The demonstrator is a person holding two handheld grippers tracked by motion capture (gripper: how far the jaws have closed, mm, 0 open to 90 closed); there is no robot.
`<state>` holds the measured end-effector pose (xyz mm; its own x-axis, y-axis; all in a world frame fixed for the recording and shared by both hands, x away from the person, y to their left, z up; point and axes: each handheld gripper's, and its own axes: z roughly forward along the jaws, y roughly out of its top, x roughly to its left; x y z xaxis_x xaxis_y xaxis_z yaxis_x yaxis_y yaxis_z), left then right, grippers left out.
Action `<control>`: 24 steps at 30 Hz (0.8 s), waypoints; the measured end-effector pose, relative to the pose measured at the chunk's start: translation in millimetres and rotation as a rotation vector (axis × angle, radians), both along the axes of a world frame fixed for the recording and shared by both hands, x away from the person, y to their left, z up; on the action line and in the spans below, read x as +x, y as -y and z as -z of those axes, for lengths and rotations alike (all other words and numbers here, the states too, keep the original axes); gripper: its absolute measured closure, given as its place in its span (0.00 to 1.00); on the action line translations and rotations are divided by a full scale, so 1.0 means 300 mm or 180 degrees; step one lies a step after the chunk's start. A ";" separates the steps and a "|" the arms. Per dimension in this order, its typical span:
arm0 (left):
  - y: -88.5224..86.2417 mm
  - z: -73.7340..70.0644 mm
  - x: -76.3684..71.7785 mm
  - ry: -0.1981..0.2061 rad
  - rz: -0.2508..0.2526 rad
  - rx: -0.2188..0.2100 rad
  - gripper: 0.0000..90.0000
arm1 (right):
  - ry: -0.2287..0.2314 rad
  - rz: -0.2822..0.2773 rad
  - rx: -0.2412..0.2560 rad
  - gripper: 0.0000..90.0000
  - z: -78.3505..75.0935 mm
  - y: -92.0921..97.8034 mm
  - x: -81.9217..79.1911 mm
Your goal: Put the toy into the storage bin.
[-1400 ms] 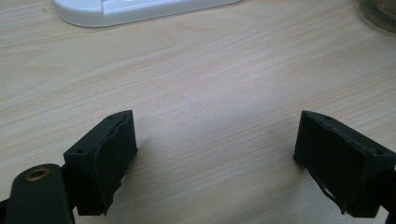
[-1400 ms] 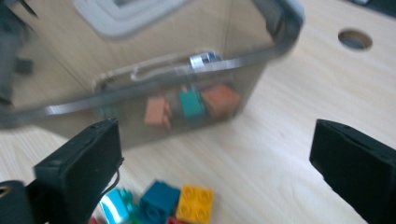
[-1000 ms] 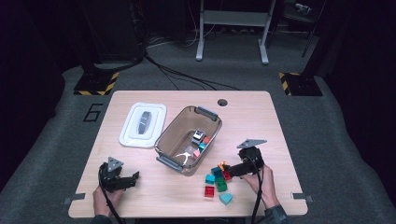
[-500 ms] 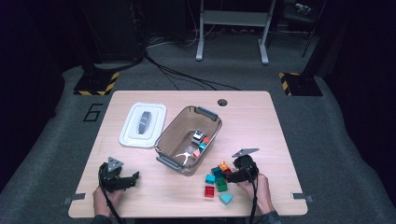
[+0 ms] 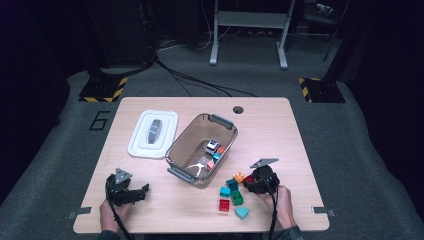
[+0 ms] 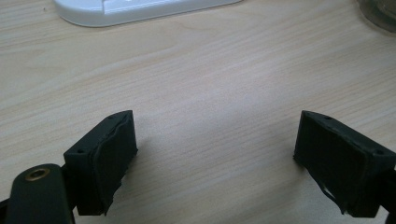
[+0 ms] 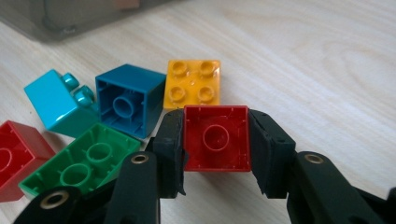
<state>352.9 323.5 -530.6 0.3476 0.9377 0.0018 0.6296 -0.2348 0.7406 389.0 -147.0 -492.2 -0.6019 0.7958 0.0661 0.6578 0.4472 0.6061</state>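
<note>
Red and hollow side up, the square brick (image 7: 215,138) sits clamped in your right hand-held gripper (image 7: 215,154) on the tabletop (image 5: 300,130), just beside the yellow brick (image 7: 194,84). Your left hand-held gripper (image 6: 215,154) rests spread wide, holding nothing.

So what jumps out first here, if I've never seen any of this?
Probably the right claw, shut on a small red plastic building block with its hollow underside facing the camera. Around it on the pale wooden table lie more bright blocks, beside a clear brown plastic bin. The left claw rests open over bare wood.
</note>
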 end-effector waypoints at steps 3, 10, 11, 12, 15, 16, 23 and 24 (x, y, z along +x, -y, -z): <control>0.000 0.000 0.000 0.0002 0.0000 0.0003 0.14 | 0.0059 0.0060 0.0081 0.66 -0.010 0.018 0.004; 0.000 0.000 0.000 0.0005 -0.0001 0.0006 0.14 | 0.0110 0.0143 0.0234 0.65 -0.037 0.053 0.051; 0.000 0.000 0.000 0.0002 0.0000 0.0004 0.14 | 0.0131 0.0149 0.0250 0.66 -0.044 0.054 0.057; 0.000 0.000 0.000 0.0002 0.0000 0.0003 0.14 | 0.0135 0.0191 0.0284 0.65 -0.052 0.051 0.060; 0.000 0.000 0.000 0.0001 0.0000 0.0003 0.14 | 0.0210 0.0164 0.0286 0.65 -0.073 0.047 0.076; 0.000 0.000 0.000 0.0002 0.0000 0.0003 0.14 | 0.0214 0.0166 0.0280 0.65 -0.078 0.044 0.081; 0.000 0.000 0.000 0.0004 0.0000 0.0007 0.14 | 0.0212 0.0138 0.0315 0.65 -0.113 0.032 0.125; 0.000 0.000 0.000 0.0004 0.0000 0.0006 0.14 | 0.0197 0.0157 0.0330 0.65 -0.122 0.031 0.131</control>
<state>352.8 323.4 -530.6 0.3477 0.9376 0.0041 0.6286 -0.2363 0.7409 428.1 -156.1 -455.6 -0.5676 0.8155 0.1135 0.6373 0.3479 0.6876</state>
